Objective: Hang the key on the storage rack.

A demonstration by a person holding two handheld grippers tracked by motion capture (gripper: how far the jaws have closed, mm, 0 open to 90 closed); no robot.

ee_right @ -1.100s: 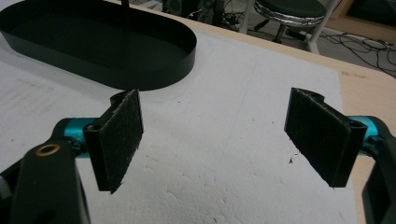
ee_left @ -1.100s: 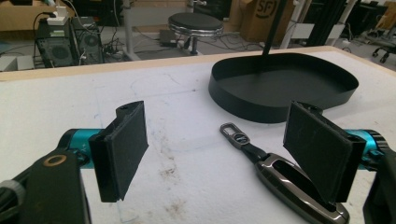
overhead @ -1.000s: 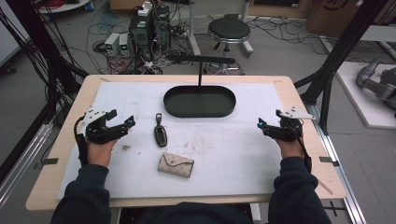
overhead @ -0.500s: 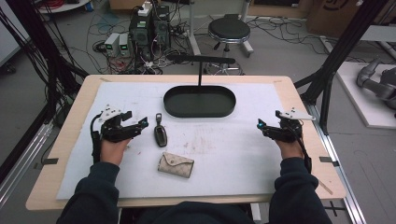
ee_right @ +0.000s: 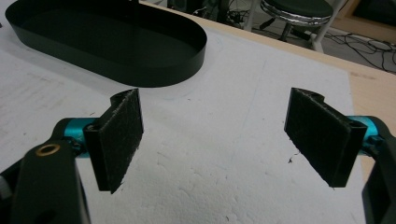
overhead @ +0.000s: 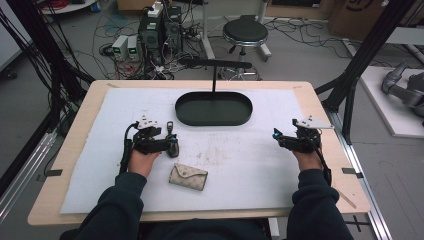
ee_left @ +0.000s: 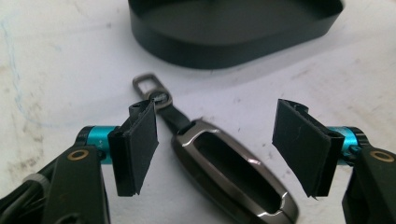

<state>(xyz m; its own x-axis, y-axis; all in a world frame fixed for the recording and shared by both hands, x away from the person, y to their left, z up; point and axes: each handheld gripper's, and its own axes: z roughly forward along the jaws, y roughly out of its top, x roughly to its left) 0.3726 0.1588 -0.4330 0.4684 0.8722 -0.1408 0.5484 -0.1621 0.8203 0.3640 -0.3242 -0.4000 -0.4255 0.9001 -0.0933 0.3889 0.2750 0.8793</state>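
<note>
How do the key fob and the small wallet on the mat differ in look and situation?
The key fob is dark, slim and glossy, while the wallet is beige, flat and patterned. The key fob lies between the open jaws of the left tongs, which have just been closing; the wallet lies apart, untouched. Both rest on the white mat.

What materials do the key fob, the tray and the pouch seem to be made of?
Key fob: probably metal with a dark glossy inset; its rim shines grey and catches light.
Tray: black, matte, thin upright wall; painted metal or plastic, I cannot tell which.
Pouch: beige, patterned, with a folded flap; likely leather or coated fabric.
</note>
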